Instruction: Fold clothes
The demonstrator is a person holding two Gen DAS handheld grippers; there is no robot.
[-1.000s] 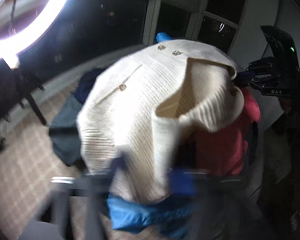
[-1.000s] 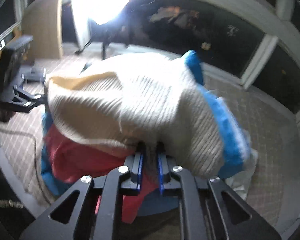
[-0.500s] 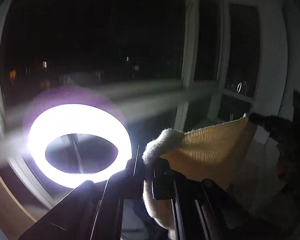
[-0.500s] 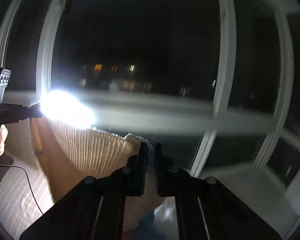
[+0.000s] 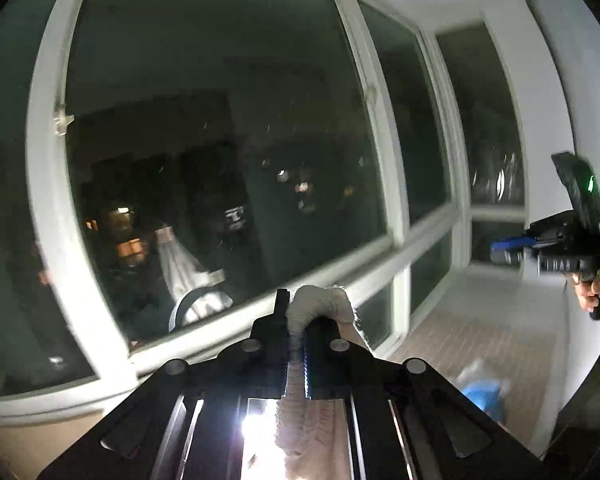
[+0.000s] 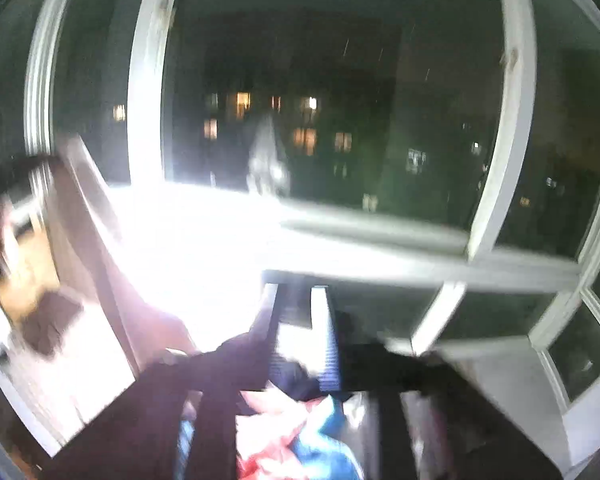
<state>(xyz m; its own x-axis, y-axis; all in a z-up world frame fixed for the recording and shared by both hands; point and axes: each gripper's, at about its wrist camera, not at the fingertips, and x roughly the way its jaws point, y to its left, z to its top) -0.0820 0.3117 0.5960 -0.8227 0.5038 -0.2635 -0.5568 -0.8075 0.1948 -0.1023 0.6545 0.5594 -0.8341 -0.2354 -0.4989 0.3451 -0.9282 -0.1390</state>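
Left wrist: left hand-held gripper [image 5: 296, 344] pinches cream knit's edge [image 5: 320, 306] (window [image 5: 220, 140] near).

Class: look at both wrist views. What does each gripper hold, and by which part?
The left gripper pinches a bunched edge of the cream knit garment. The right gripper holds nothing; its jaws are opening.

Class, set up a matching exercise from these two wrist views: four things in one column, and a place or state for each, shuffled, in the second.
Things
1. left gripper
2. right gripper
3. cream knit garment
4. blue cloth

Places or states
A. on the floor, low on the right of the left wrist view
B. jaws opening, nothing between them
C. pinched, bunched over the fingertips
D. shut on fabric

Pairs: 1-D, 2-B, 3-C, 4-A
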